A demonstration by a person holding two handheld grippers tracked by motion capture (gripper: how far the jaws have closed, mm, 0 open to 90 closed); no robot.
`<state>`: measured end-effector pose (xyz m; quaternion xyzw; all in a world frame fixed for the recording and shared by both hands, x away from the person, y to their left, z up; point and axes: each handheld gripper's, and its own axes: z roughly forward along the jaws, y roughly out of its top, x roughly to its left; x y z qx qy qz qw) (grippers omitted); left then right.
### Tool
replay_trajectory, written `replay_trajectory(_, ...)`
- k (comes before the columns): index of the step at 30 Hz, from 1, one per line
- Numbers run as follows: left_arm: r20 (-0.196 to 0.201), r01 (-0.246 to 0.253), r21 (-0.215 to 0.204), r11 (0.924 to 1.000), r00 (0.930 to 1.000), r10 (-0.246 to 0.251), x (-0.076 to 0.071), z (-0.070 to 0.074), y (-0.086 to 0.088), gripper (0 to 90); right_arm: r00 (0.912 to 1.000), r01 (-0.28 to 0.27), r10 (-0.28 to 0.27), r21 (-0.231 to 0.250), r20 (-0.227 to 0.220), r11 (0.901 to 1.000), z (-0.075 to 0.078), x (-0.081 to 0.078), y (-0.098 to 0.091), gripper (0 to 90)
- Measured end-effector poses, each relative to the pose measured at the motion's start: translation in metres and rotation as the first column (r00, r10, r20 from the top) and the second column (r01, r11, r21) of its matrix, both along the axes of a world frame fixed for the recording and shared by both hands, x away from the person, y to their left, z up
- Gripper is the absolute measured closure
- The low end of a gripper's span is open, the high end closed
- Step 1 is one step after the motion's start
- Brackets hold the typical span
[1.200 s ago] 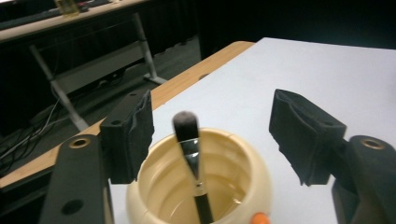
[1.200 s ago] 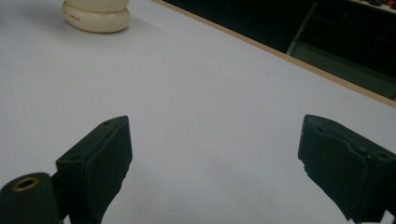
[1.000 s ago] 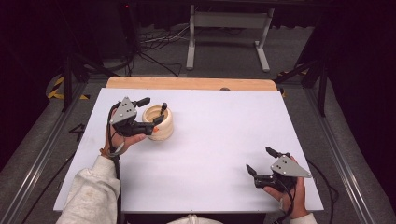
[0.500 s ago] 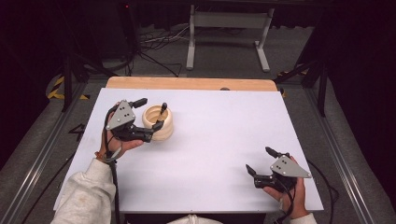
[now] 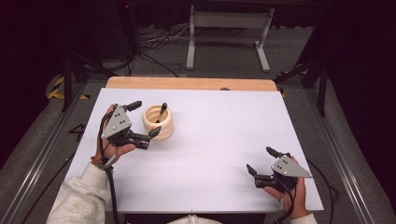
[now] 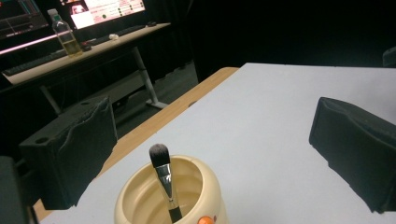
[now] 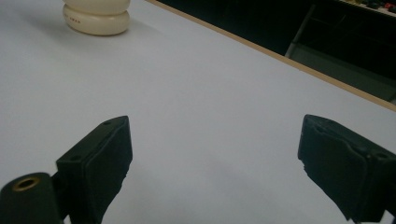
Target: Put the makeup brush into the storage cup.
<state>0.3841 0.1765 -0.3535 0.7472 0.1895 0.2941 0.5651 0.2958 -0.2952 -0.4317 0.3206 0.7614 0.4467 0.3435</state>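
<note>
From the high view we see our left gripper [image 5: 144, 119] at the left of the white table [image 5: 224, 154], its jaws spread wide and having just been opening, with nothing clamped between them. The cream holder [image 5: 158, 122] stands just to the right of this gripper, between the two jaw tips and a little beyond them; the near jaw tip lies close against its side, though we cannot tell whether it touches. A makeup brush [image 5: 162, 111] stands tilted inside the holder, bristles up. Our right gripper [image 5: 261, 161] rests well apart from the holder, near the table's front right corner, jaws spread with bare table between them.

In the left gripper view we look along the two black jaws, which stand far apart at either side. The holder [image 6: 205, 186] sits low between them, nearer the camera than the pads, and neither pad presses on it. The brush [image 6: 164, 179] leans inside it, dark bristles topmost, silver ferrule below, clear of both jaws. The table [image 6: 280, 121] runs on ahead of the jaws.

In the right gripper view our jaws are again spread wide, with empty table [image 7: 210, 116] between them. The holder [image 7: 97, 16] stands far ahead of the left jaw.
</note>
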Motion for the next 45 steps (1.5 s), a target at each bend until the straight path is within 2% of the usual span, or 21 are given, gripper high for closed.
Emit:
replay_trajectory(4,-0.003,-0.006,-0.005,1.0000,1.0000,0.006,-0.005,-0.004,0.001,1.8,1.0000,-0.001,0.001,-0.002,0.002,1.0000,0.000,0.000,0.000,10.7)
replay_trajectory(6,-0.004,-0.015,0.009,0.9999,0.9999,0.015,-0.008,-0.006,0.002,1.8,1.0000,-0.001,0.001,-0.003,0.001,1.0000,0.000,0.000,0.000,10.7)
replay_trajectory(9,-0.015,-0.014,0.000,0.9999,0.9998,0.014,-0.010,-0.008,0.005,1.7,1.0000,-0.001,0.001,-0.005,0.004,1.0000,0.001,-0.001,0.000,10.7)
replay_trajectory(15,-0.018,-0.018,0.017,0.9997,0.9997,0.019,-0.013,-0.014,0.011,2.0,1.0000,-0.001,0.001,-0.002,0.003,1.0000,0.001,-0.001,0.000,10.7)
replay_trajectory(16,-0.019,-0.015,0.009,0.9998,0.9997,0.015,-0.014,-0.015,0.012,2.3,1.0000,-0.001,0.001,-0.005,0.003,1.0000,0.001,-0.001,0.000,10.7)
replay_trajectory(25,-0.019,-0.003,0.021,0.9998,0.9998,0.004,-0.021,-0.019,0.019,2.9,1.0000,0.001,-0.001,-0.005,0.002,1.0000,0.000,-0.001,0.000,10.7)
replay_trajectory(33,-0.023,0.000,0.057,0.9984,0.9997,0.002,-0.031,-0.026,0.025,3.2,1.0000,0.001,-0.001,-0.009,0.003,1.0000,0.000,0.000,0.001,10.7)
replay_trajectory(38,-0.014,-0.016,0.078,0.9968,0.9998,0.017,-0.035,-0.030,0.028,3.4,1.0000,0.002,-0.002,-0.011,0.004,0.9999,0.000,0.000,0.001,10.7)
replay_trajectory(39,-0.029,-0.009,0.076,0.9971,0.9995,0.011,-0.036,-0.031,0.029,3.5,1.0000,0.002,-0.002,-0.010,0.004,0.9999,0.000,0.000,0.001,10.7)
replay_trajectory(45,-0.015,-0.026,0.119,0.9925,0.9995,0.028,-0.042,-0.036,0.031,3.5,1.0000,0.002,-0.001,-0.017,0.007,0.9999,0.000,-0.001,0.002,10.7)
